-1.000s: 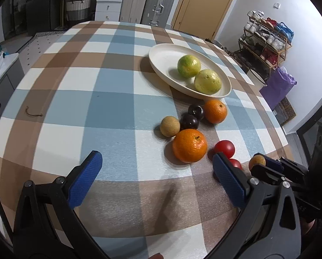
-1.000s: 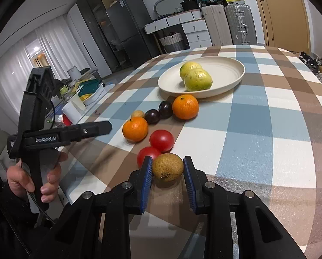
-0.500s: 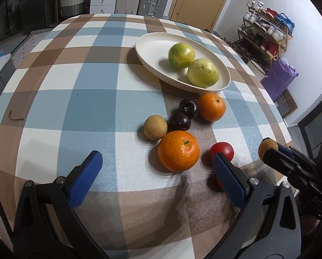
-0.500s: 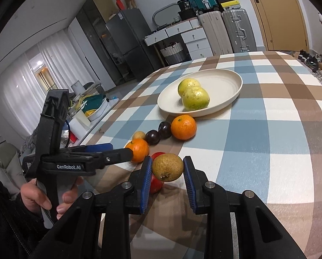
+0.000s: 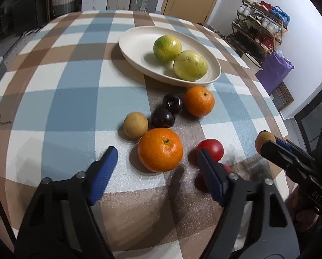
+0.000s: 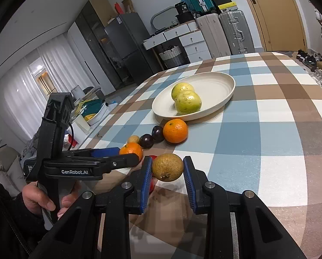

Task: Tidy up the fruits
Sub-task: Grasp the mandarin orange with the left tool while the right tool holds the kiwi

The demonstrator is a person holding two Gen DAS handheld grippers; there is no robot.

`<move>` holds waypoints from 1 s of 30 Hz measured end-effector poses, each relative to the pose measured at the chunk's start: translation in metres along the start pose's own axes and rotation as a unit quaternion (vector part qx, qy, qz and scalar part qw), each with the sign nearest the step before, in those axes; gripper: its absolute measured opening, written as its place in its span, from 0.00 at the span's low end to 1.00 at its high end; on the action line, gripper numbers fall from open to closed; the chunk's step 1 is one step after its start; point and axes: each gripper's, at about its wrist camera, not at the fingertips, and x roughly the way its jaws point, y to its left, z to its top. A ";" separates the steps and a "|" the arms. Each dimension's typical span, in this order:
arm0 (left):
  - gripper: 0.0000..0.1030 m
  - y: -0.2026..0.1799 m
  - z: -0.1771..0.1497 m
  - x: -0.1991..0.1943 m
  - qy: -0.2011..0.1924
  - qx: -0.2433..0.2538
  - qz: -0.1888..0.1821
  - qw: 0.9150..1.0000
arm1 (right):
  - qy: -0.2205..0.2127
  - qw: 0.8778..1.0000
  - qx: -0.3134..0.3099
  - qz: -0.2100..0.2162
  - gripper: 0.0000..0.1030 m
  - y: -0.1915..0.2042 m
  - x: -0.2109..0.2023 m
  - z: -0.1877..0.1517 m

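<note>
The right gripper point(image 6: 167, 172) clamps a rough brown round fruit point(image 6: 167, 167); the left gripper point(image 5: 156, 161), jaws half-open and just closing, straddles a dimpled orange point(image 5: 160, 149) untouched.

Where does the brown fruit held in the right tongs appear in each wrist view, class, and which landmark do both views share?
Left wrist view: the brown fruit sits at the far right edge, just above mid-height, at the tip of the right tongs.
Right wrist view: low centre, clamped between the blue pads.
Shared landmark: the cream plate holding two yellow-green fruits.
</note>
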 end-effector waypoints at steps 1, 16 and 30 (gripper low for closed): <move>0.61 0.000 -0.001 0.000 0.002 -0.002 -0.004 1.000 | 0.000 1.000 0.000 0.000 0.28 0.000 0.000 0.000; 0.36 -0.002 -0.006 -0.010 0.014 0.000 -0.041 0.999 | -0.013 1.000 -0.001 0.002 0.28 -0.001 -0.010 0.002; 0.36 -0.010 0.012 -0.039 -0.017 0.013 -0.058 0.998 | -0.013 1.000 0.013 0.020 0.28 -0.005 0.000 0.022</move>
